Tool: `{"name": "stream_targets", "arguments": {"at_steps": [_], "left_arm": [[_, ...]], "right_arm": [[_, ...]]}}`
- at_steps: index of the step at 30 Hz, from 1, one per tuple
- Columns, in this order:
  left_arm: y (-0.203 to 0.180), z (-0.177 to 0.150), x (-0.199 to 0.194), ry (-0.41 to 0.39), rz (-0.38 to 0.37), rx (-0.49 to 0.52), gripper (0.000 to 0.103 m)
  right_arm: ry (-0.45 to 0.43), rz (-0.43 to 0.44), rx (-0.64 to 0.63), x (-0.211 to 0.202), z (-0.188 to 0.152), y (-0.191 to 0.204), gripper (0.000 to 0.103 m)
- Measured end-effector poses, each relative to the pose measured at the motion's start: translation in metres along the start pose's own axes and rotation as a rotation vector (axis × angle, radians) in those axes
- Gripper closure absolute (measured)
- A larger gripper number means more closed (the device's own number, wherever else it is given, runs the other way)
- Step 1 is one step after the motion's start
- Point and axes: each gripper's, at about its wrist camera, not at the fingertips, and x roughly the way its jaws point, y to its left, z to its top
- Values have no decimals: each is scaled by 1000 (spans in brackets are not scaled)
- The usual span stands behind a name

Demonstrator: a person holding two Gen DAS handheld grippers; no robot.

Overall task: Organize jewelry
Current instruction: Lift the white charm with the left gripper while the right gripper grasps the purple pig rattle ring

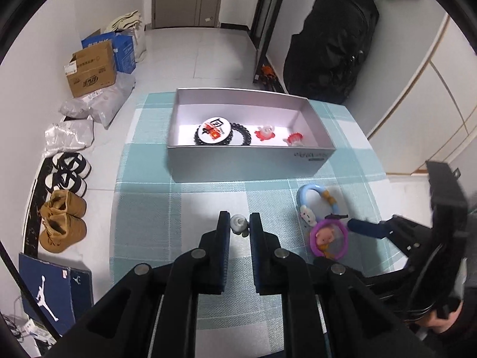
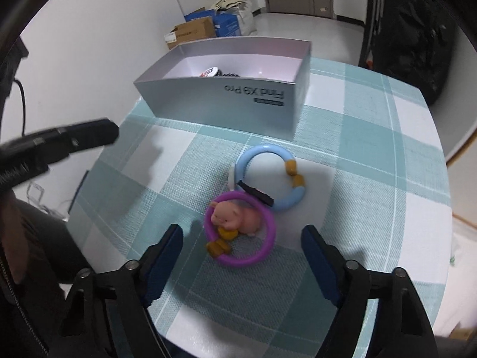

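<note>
My left gripper (image 1: pixel 239 222) is shut on a small white-grey charm (image 1: pixel 237 223) and holds it above the checked tablecloth, in front of the open grey box (image 1: pixel 238 162). The box holds a round badge (image 1: pixel 214 131), a black bead bracelet (image 1: pixel 243 134) and two red-white charms (image 1: pixel 264 132). A purple ring with a pink pig (image 2: pixel 238 229) and a blue ring (image 2: pixel 269 176) lie on the cloth. My right gripper (image 2: pixel 242 240) is open, its fingers either side of the purple ring, just short of it. It also shows in the left wrist view (image 1: pixel 365 228).
The table (image 2: pixel 387 155) has a teal and white checked cloth. The box (image 2: pixel 226 101) stands at its far side. On the floor to the left are cardboard boxes (image 1: pixel 91 70), bags and shoes (image 1: pixel 64 223). A black bag (image 1: pixel 334 50) stands behind the table.
</note>
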Motion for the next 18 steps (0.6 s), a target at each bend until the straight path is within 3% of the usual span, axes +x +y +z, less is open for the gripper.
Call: {"name": "stream_targets", "arguments": {"at_steps": [5,8,18], "left_arm": [[9,3,-2,-6,-16,-30,95],[10,4,-4,-14,-25,-39,95],[10,6,-7,-29,-37,-45,95]], "right_arm": [[-14,-110,-117,7,-1,17,43],[-24,-123,-160,7,-2,22,53],[-57,-80,-129,-4,4,17,55]]}}
